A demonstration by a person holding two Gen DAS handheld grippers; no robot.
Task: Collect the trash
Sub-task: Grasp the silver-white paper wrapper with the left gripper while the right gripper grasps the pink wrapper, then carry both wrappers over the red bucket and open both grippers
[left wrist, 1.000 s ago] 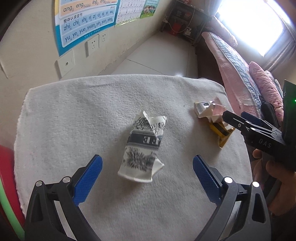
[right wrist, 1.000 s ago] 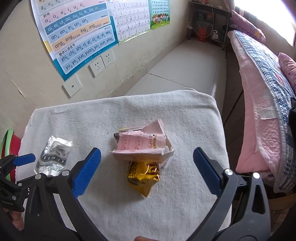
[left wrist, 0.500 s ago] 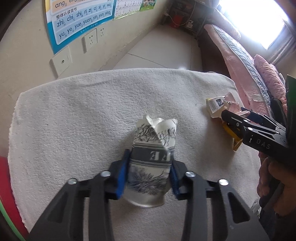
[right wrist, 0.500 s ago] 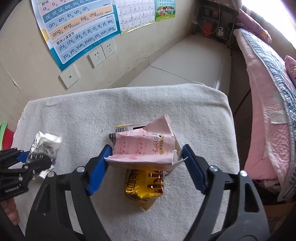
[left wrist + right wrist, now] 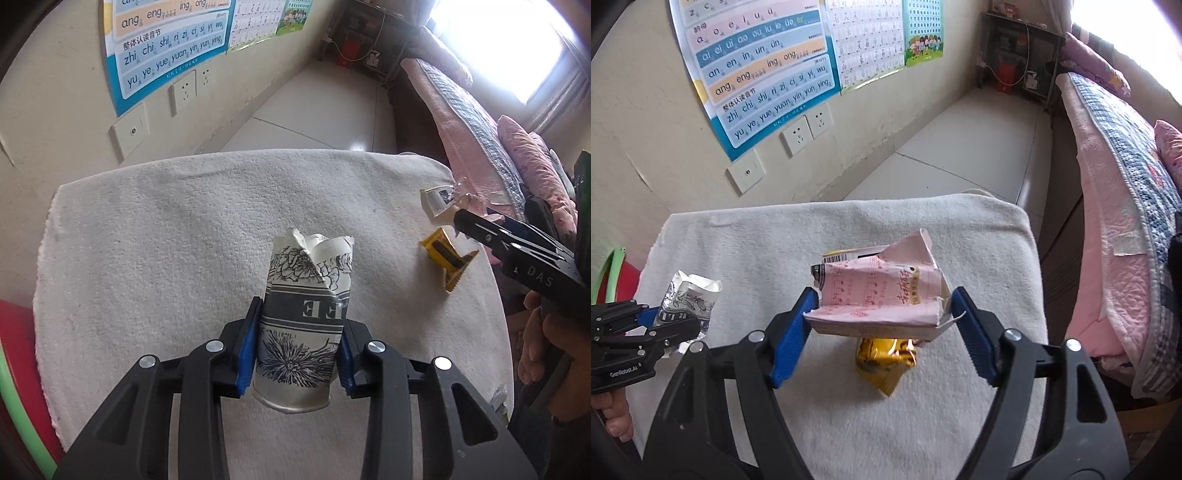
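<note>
My left gripper [image 5: 295,341] is shut on a crushed white paper cup with black flower print [image 5: 306,306], held just above the white towel-covered table [image 5: 166,229]. The cup also shows in the right wrist view [image 5: 689,301]. My right gripper [image 5: 882,325] is shut on a torn pink carton [image 5: 879,291], lifted off the towel [image 5: 923,229]. The carton shows in the left wrist view [image 5: 437,203], with the right gripper [image 5: 480,227] on it. A gold snack wrapper [image 5: 886,363] lies on the towel under the carton; it also shows in the left wrist view [image 5: 445,258].
A red bin with a green rim [image 5: 14,369] stands left of the table, also in the right wrist view [image 5: 611,275]. A wall with posters [image 5: 761,66] and sockets is behind. A bed with a pink quilt [image 5: 1115,206] runs along the right.
Both grippers went from wide open to shut: the left closed on the paper cup, the right on the pink carton. Both items are now lifted slightly; the gold wrapper stays on the towel.
</note>
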